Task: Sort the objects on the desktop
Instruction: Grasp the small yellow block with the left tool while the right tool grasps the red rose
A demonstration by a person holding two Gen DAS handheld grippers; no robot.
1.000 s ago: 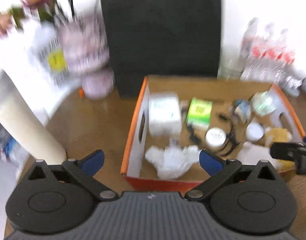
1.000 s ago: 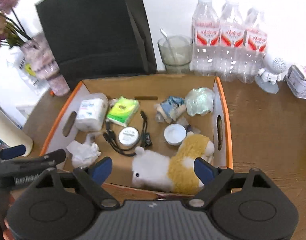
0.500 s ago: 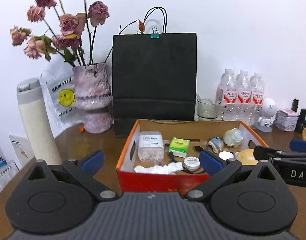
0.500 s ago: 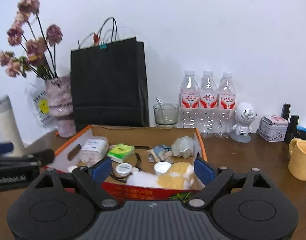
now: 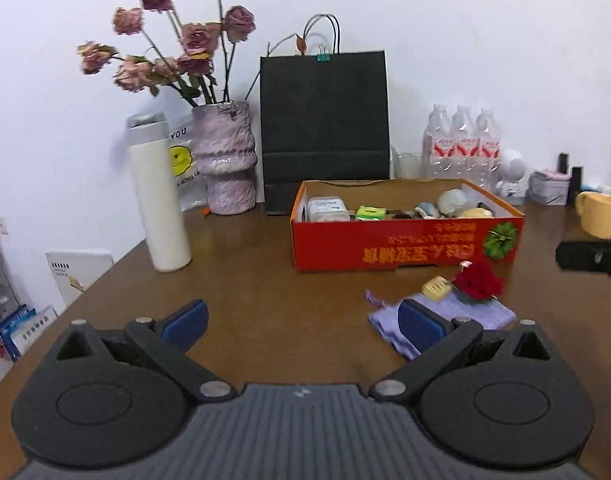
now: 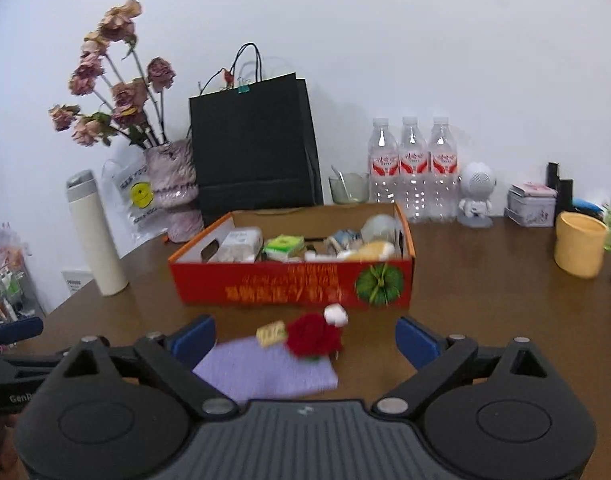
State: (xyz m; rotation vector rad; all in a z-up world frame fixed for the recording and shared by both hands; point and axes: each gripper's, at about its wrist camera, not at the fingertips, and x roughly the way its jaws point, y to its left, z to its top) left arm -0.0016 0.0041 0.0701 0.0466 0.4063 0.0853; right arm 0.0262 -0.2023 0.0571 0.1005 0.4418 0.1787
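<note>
A red cardboard box (image 5: pixel 409 240) (image 6: pixel 293 280) with an orange rim stands on the brown table, holding several small items. In front of it lie a purple cloth pouch (image 6: pixel 265 368) (image 5: pixel 465 314), a red flower-like piece (image 6: pixel 315 336) (image 5: pixel 477 282), a small yellow tag (image 6: pixel 271 333) (image 5: pixel 435 288) and a small white piece (image 6: pixel 336 314). My right gripper (image 6: pixel 305 338) hovers over the pouch and flower; its jaws are opening and grip nothing. My left gripper (image 5: pixel 301 320) stands open above bare table, left of the pouch.
A black paper bag (image 6: pixel 253 144), a vase of dried roses (image 5: pixel 225 164), a white flask (image 5: pixel 157 200), three water bottles (image 6: pixel 413 168), a glass (image 6: pixel 347 188), a white robot figure (image 6: pixel 477 196), a tin (image 6: pixel 531 204) and a yellow mug (image 6: pixel 579 244) ring the box.
Both grippers pulled back from over the box and levelled out. The box now lies farther off, and the pouch, flower and tag have come into view. The right jaws spread slightly wider.
</note>
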